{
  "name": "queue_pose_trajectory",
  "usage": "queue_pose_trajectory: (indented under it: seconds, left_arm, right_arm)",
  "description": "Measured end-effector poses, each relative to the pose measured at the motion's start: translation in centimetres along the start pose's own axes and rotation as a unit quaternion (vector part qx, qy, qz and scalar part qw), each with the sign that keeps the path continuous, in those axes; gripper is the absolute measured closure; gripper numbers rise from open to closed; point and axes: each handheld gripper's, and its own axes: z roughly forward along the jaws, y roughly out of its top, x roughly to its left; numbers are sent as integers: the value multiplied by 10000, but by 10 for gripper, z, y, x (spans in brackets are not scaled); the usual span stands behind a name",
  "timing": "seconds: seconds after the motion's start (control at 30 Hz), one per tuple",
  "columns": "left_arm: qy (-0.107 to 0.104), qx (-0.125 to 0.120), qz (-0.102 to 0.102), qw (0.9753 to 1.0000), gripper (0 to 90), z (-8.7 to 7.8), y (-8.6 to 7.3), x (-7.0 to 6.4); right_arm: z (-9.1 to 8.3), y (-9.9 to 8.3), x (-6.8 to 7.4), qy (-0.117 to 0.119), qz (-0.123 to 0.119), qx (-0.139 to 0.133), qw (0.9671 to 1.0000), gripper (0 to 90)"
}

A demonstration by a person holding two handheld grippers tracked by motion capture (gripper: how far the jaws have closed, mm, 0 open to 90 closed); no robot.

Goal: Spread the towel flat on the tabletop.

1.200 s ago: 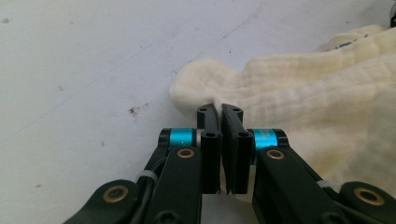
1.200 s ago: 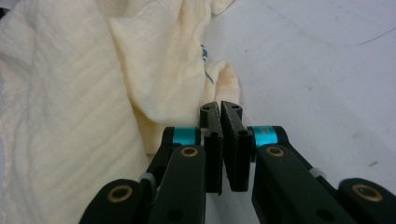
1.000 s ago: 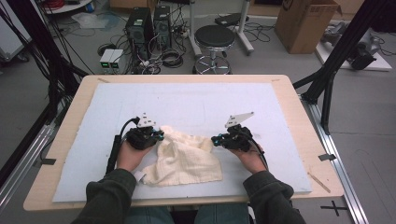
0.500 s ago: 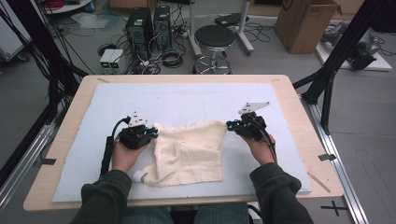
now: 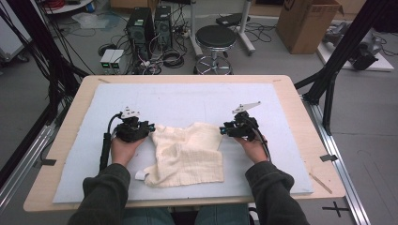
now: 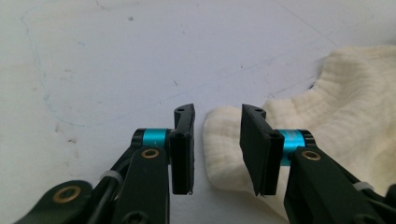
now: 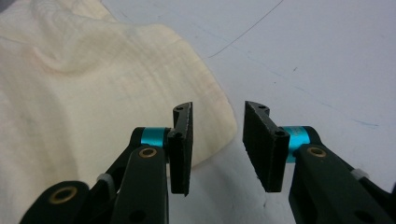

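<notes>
A wooden table carries a pale blue mat, and on the mat's near middle lies a cream waffle-weave cloth, spread roughly flat with a fold bulging along its far edge. Its long axis runs near to far, slightly skewed. The cloth lies between the two tools: the left gripper sits at its far-left corner, the right gripper at its far-right corner, each about equally close. In the left gripper view the jaws stand apart with the corner lobe between them, not pinched. In the right gripper view the jaws are likewise parted, the cloth's edge just to their left. A small white tag shows at the near-left corner; its print is unreadable.
</notes>
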Motion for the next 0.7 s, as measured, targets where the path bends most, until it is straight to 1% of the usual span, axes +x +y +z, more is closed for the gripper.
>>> queue_pose_trajectory:
  seconds: [0.03, 0.07, 0.1, 0.17, 0.2, 0.27, 0.3, 0.33, 0.37, 0.4, 0.43, 0.47, 0.5, 0.53, 0.57, 0.6, 0.63, 0.67, 0.7]
  left_arm:
    - [-16, 28, -27, 10000, 639, 3, -1, 1]
    - [-20, 18, -62, 10000, 631, 6, -2, 1]
    - [12, 42, -69, 10000, 631, 8, -3, 2]
    - [46, 39, -140, 9999, 616, 12, -4, 4]
    - [69, 19, -200, 9998, 606, 14, -4, 4]
    - [68, 46, -213, 9997, 605, 17, -5, 5]
    - [78, 106, -189, 9997, 607, 19, -5, 4]
    - [41, 161, -154, 9997, 613, 21, -3, 4]
    - [41, 186, -46, 9998, 654, 22, -2, 2]
    - [88, 202, 80, 9997, 654, 24, -1, -1]
    - [98, 285, 181, 9994, 675, 27, 1, -4]
    - [155, 319, 267, 9990, 699, 28, 2, -7]
    - [155, 348, 329, 9987, 722, 29, 3, -8]
    - [102, 394, 317, 9987, 834, 30, 4, -8]
    - [66, 408, 267, 9988, 834, 31, 5, -9]
    - [84, 450, 320, 9984, 855, 31, 6, -10]
    - [97, 475, 379, 9981, 864, 30, 7, -11]
    - [109, 489, 439, 9978, 869, 29, 7, -11]
    - [128, 491, 454, 9977, 869, 27, 7, -11]
  right_arm:
    - [3, 0, 0, -16, -12, 28, 10000, 615]
    - [7, -1, -2, -53, -8, 118, 9999, 600]
    - [7, -1, -2, -53, -8, 118, 9999, 600]
    - [10, -2, -2, -148, 41, 193, 9997, 598]
    - [11, -3, -3, -108, 55, 212, 9997, 600]
    - [15, -4, -3, -100, 16, 318, 9994, 631]
    - [15, -4, -2, -134, -28, 312, 9994, 647]
    - [15, -3, -2, -147, -55, 320, 9994, 669]
    - [16, -3, -3, -47, -87, 293, 9995, 725]
    - [16, -3, -3, -47, -87, 293, 9995, 725]
    - [16, -3, -3, -25, -126, 292, 9995, 757]
    - [17, -3, -3, 51, -137, 306, 9994, 795]
    - [17, -3, -2, 79, -179, 311, 9993, 825]
    - [18, -2, -1, 102, -253, 317, 9991, 850]
    - [18, -2, -1, 102, -253, 317, 9991, 850]
    - [18, -2, -1, 140, -273, 321, 9990, 855]
    - [17, -2, -2, 177, -255, 320, 9990, 858]
    - [17, -2, -2, 183, -294, 305, 9989, 862]
    - [17, -2, -2, 183, -294, 305, 9989, 862]
